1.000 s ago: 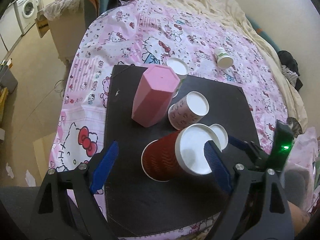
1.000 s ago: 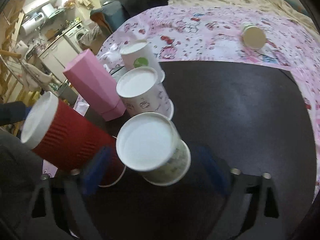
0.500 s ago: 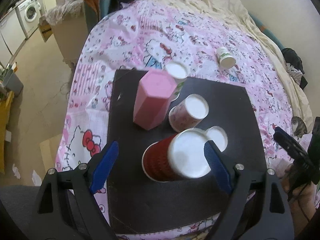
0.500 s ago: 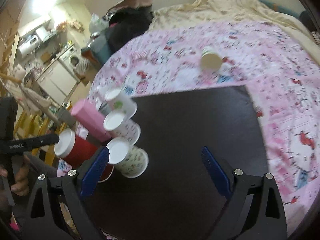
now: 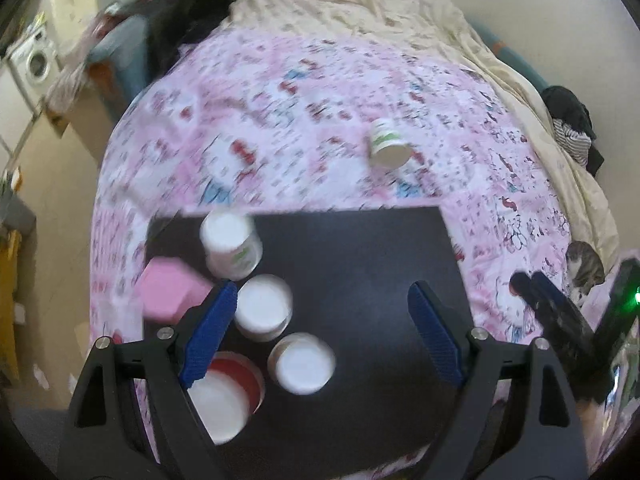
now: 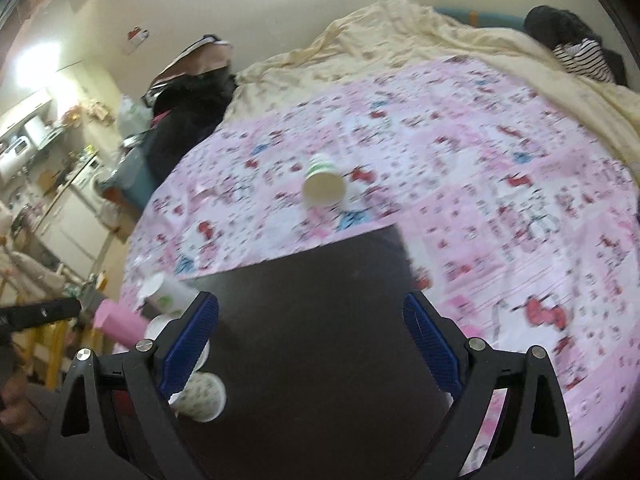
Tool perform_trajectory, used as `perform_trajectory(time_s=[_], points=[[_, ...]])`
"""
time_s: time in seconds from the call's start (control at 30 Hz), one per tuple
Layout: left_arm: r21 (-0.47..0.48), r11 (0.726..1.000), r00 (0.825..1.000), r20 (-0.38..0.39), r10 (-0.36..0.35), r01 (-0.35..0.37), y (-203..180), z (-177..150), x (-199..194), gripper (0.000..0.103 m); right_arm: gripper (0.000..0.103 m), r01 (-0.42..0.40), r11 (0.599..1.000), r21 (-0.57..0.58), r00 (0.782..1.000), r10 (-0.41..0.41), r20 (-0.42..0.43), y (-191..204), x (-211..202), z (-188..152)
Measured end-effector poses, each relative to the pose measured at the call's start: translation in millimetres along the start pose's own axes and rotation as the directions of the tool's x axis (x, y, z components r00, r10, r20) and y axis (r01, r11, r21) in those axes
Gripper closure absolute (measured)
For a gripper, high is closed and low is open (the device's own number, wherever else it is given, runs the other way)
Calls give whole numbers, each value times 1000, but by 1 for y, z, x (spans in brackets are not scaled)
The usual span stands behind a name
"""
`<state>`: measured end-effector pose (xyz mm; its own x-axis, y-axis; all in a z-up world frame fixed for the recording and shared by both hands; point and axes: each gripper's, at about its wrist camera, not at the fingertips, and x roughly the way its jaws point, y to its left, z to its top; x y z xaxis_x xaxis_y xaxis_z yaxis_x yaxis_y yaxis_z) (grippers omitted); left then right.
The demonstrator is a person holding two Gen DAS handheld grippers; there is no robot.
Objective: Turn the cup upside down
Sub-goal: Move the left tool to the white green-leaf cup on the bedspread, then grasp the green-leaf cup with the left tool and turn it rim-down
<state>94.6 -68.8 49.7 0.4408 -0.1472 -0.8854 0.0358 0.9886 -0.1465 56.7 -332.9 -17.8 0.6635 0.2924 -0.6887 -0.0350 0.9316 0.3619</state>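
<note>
Both the left gripper (image 5: 322, 334) and right gripper (image 6: 310, 344) are held wide and empty, with the green-printed white paper cup (image 5: 386, 145) lying at twelve o'clock.

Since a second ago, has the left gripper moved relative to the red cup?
Yes. The left gripper has shifted rightward off the red cup, which now sits behind its left finger at the black mat's near-left corner.

The left gripper (image 5: 320, 332) hangs open over a dark mat (image 5: 360, 264); four upturned cups stand at its left, a fifth cup (image 5: 386, 146) lies far off.
</note>
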Motion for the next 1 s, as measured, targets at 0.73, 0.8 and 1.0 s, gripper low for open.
perform_trajectory(time_s=[0.73, 0.8, 1.0], points=[[-157, 984, 982, -182, 50, -79, -99, 176, 260, 18, 7, 91, 976, 197, 992, -70, -107, -73, 14, 0], [-164, 982, 977, -208, 56, -91, -101, 177, 276, 18, 7, 93, 974, 208, 991, -70, -116, -76, 16, 0], [-185, 976, 959, -277, 64, -118, -95, 178, 322, 17, 7, 88, 962, 259, 990, -54, -134, -83, 20, -1]])
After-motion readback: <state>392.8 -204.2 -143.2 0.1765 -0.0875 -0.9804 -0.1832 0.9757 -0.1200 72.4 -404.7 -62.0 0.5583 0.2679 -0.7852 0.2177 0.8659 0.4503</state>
